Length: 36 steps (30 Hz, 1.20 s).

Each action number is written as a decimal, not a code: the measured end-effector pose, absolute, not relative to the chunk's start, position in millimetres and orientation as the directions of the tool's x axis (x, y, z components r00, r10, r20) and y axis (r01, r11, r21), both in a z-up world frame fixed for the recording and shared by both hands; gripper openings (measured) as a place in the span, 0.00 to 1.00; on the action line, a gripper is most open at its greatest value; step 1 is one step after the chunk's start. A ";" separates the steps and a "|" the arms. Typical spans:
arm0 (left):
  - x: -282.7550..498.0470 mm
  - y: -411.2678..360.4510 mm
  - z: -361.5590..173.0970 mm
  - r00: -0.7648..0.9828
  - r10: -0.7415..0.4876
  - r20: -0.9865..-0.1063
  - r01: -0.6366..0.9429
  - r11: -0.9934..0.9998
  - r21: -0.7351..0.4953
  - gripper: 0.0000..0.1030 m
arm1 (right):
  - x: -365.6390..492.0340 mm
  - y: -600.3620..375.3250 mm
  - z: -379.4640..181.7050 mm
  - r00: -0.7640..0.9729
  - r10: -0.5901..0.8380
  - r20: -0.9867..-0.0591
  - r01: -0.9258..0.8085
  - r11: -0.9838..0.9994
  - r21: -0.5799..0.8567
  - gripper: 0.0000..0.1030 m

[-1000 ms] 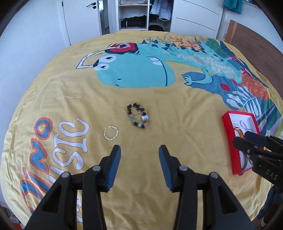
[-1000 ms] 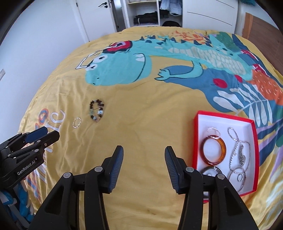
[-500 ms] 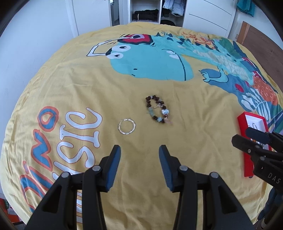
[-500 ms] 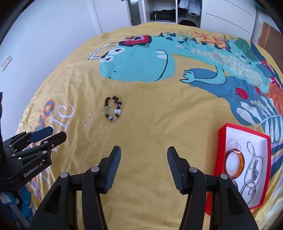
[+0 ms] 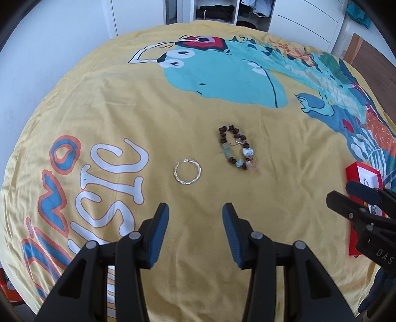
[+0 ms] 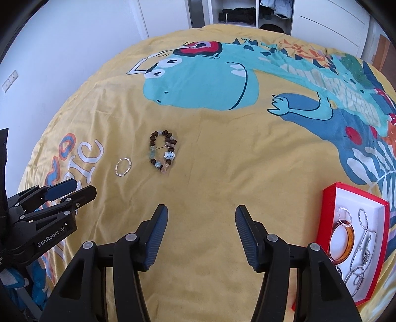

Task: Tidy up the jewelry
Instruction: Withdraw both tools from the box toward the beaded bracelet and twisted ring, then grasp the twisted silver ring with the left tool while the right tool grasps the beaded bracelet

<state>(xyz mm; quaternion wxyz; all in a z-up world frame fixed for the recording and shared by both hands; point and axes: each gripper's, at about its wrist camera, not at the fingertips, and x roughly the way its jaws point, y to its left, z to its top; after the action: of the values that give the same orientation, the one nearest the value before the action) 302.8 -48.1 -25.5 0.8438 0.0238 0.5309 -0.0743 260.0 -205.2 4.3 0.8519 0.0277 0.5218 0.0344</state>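
A twisted silver ring bracelet [image 5: 187, 172] [image 6: 123, 167] and a brown-and-blue beaded bracelet [image 5: 236, 148] [image 6: 163, 151] lie side by side on the yellow bedspread. A red jewelry box [image 6: 329, 223] [image 5: 360, 173] with a white lining holds an amber bangle [image 6: 342, 241] and silver chains. My left gripper [image 5: 195, 218] hovers open just short of the silver ring, nothing between its jaws. My right gripper [image 6: 201, 219] hangs over bare bedspread between the bracelets and the box; its jaws are opening, with nothing between them. Each gripper shows at the edge of the other's view.
The bedspread [image 5: 123, 111] carries a teal dinosaur print [image 6: 198, 81] and large lettering at the left. White wardrobe doors and an open shelf with dark clothes [image 5: 215, 11] stand beyond the bed. A white wall [image 6: 49, 49] runs along the left.
Both grippers have moved left and lower over the bed, so the bracelets look nearer and the red box has slid toward the right edge. The right gripper's jaws have widened.
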 end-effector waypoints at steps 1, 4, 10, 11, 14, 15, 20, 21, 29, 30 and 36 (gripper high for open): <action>303.4 -47.7 -26.6 0.423 -0.099 -0.901 0.147 0.988 -0.039 0.42 | 260.7 -204.7 3.1 0.451 0.088 -0.888 -0.031 0.996 0.083 0.55; 305.9 -46.2 -31.2 0.413 -0.101 -0.905 0.143 0.989 -0.045 0.42 | 262.6 -202.1 -0.1 0.444 0.090 -0.892 -0.036 0.996 0.082 0.55; 311.1 -44.7 -42.6 0.386 -0.110 -0.916 0.134 0.989 -0.062 0.42 | 266.1 -198.3 -5.1 0.432 0.089 -0.897 -0.055 0.996 0.073 0.55; 311.8 -44.6 -44.3 0.383 -0.109 -0.917 0.131 0.989 -0.063 0.43 | 267.1 -197.7 -6.0 0.431 0.089 -0.898 -0.060 0.996 0.070 0.56; 313.6 -44.4 -49.6 0.375 -0.107 -0.921 0.129 0.990 -0.063 0.44 | 270.2 -197.4 -8.5 0.428 0.088 -0.900 -0.066 0.996 0.066 0.60; 313.9 -44.6 -51.0 0.373 -0.107 -0.922 0.129 0.990 -0.063 0.44 | 271.4 -197.2 -9.4 0.427 0.088 -0.900 -0.067 0.996 0.065 0.61; 318.0 -42.5 -59.4 0.361 -0.101 -0.927 0.127 0.990 -0.058 0.44 | 278.5 -192.5 -16.6 0.420 0.095 -0.902 -0.083 0.994 0.066 0.61; 319.2 -41.9 -61.5 0.358 -0.099 -0.928 0.125 0.991 -0.057 0.44 | 280.1 -191.1 -17.9 0.419 0.097 -0.903 -0.088 0.994 0.066 0.61; 327.5 -37.5 -75.2 0.341 -0.092 -0.935 0.122 0.991 -0.052 0.44 | 298.7 -179.2 -30.7 0.409 0.121 -0.904 -0.123 0.989 0.077 0.62; 328.4 -36.8 -76.5 0.340 -0.091 -0.936 0.122 0.991 -0.053 0.44 | 302.0 -177.4 -32.1 0.409 0.125 -0.904 -0.128 0.989 0.079 0.62; 336.4 -29.9 -83.3 0.344 -0.095 -0.934 0.113 0.992 -0.059 0.45 | 323.2 -166.2 -37.4 0.414 0.153 -0.897 -0.151 0.984 0.098 0.62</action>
<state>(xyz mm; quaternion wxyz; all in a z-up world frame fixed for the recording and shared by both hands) 336.4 -29.9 -83.3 0.8197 0.0079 0.5693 -0.0632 323.2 -166.2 -37.4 0.8408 0.0010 0.5338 0.0902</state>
